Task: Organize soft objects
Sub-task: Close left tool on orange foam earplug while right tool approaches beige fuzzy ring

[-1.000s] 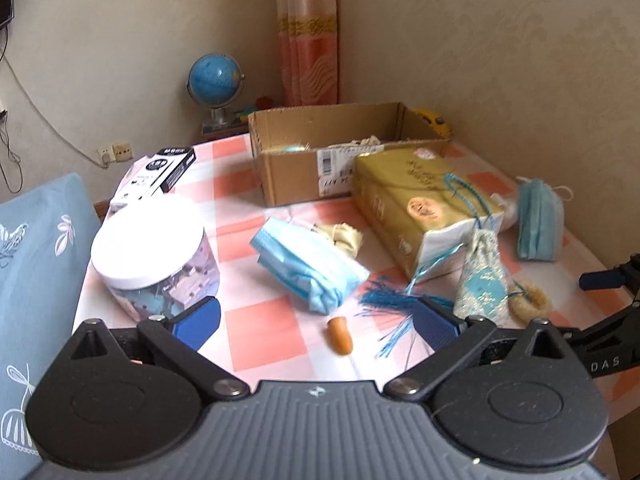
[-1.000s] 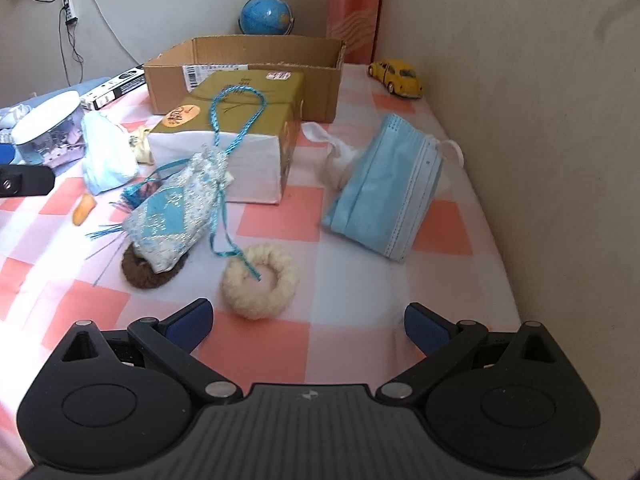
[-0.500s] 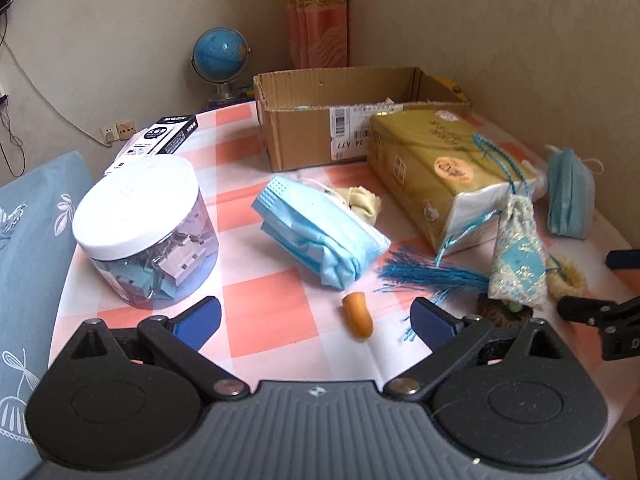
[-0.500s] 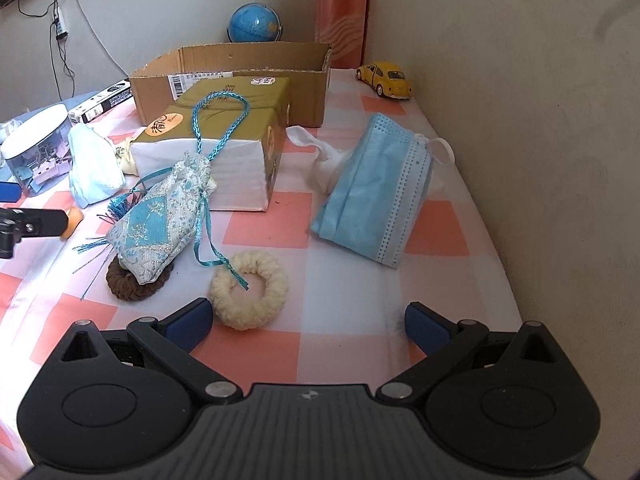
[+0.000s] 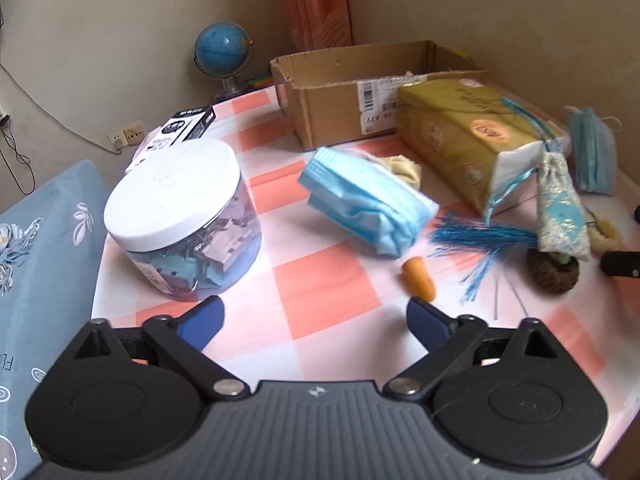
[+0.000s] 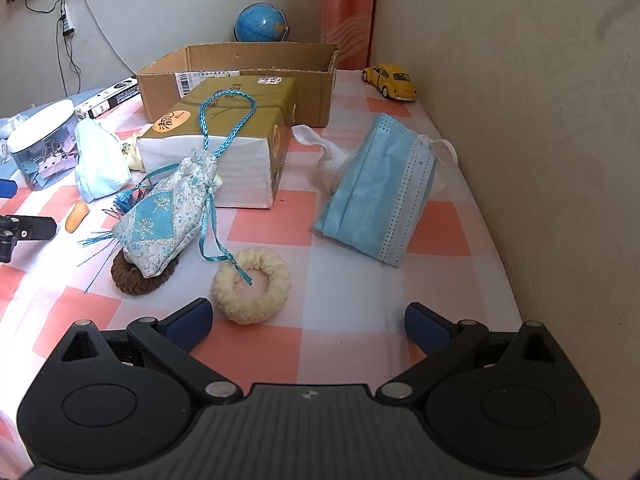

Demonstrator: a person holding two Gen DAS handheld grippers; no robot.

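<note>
Hovering over the checked table point(image 6: 360, 344), both grippers spread, holding nothing.
Left gripper point(image 5: 314, 318) below the mask stack point(image 5: 366, 204); right gripper point(image 6: 308, 320) beside the cream ring point(image 6: 251, 290).

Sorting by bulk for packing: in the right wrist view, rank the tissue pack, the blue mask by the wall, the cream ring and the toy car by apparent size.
1. tissue pack
2. mask
3. cream ring
4. toy car, though it sits farthest back, so ring versus car is unsure.

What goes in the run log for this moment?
left gripper: open, empty | right gripper: open, empty | nearest: cream ring | cardboard box: open
</note>
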